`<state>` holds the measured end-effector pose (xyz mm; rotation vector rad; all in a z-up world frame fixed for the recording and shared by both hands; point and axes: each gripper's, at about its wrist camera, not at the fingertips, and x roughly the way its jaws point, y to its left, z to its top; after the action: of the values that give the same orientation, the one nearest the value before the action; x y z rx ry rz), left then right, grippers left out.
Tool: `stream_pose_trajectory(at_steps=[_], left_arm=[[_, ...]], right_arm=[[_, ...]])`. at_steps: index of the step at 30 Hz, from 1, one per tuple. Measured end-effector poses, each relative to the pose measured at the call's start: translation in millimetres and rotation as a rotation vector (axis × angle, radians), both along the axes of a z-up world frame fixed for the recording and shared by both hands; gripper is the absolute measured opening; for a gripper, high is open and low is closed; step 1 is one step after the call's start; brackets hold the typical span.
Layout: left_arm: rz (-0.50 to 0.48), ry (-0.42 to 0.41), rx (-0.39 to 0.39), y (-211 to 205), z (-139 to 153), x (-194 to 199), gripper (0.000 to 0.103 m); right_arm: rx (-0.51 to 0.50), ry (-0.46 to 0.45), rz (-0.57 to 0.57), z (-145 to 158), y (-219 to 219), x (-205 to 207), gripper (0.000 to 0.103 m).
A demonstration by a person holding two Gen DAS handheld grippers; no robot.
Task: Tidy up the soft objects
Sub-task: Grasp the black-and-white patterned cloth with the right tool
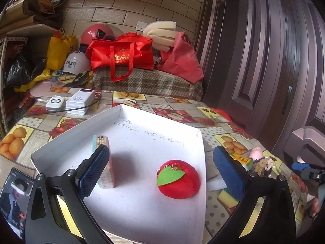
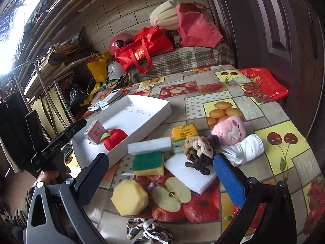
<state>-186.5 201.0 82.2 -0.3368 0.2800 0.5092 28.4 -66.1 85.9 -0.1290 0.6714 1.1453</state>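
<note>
The left claw (image 1: 160, 170) is wide apart and holds nothing, over the flat white cardboard tray (image 1: 178, 126); the right claw (image 2: 160, 170) is wide apart too, over the pile on the table to the right of the tray. In the tray sit 2 things: the soft red felt apple with a green leaf (image 1: 178, 181) and the small tissue pack (image 1: 105, 162), which stands on its edge, so a bump could tip it. The green and yellow sponge (image 2: 148, 162), white foam slab (image 2: 191, 174) and fuzzy pink plush pig (image 2: 229, 132) lie close together; a grab might catch 2.

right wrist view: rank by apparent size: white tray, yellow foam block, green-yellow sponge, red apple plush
1. white tray
2. yellow foam block, though it lies nearer the camera
3. green-yellow sponge
4. red apple plush, close to the sponge, partly hidden by the tray wall
</note>
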Motion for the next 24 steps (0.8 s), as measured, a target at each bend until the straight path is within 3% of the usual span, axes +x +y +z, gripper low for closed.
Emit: stream_pose_trajectory(at_steps=[6,9,15,16,18,19,24], left_arm=[[-0.212,0.139,0.013,-53,-9,32,0.103],[-0.256,0.232,0.074,-85,-16,49,0.103],[-0.376,0.339,0.181,-128,-26,67,0.103],[-0.381,0.348,0.185,-130,-27,69,0.103],[-0.398,0.357,0.171,-129,-29,71,0.103],[-0.409,0.36,0.158,-128,-30,71,0.103],[-0.487,0.417,0.086,-131,-39,83,0.103]], right_arm=[[-0.181,-0.029,0.18,-42,-7,-27,0.103],[-0.25,-0.073,0.271,-59,3,-47,0.103],[-0.324,-0.085,0.281,-81,13,-50,0.101],[-0.321,-0.094,0.276,-80,11,-49,0.094],[-0.321,-0.12,0.26,-78,5,-45,0.07],[-0.32,-0.129,0.244,-76,2,-41,0.05],[-0.252,-0.036,0.117,-66,-23,-2,0.047]])
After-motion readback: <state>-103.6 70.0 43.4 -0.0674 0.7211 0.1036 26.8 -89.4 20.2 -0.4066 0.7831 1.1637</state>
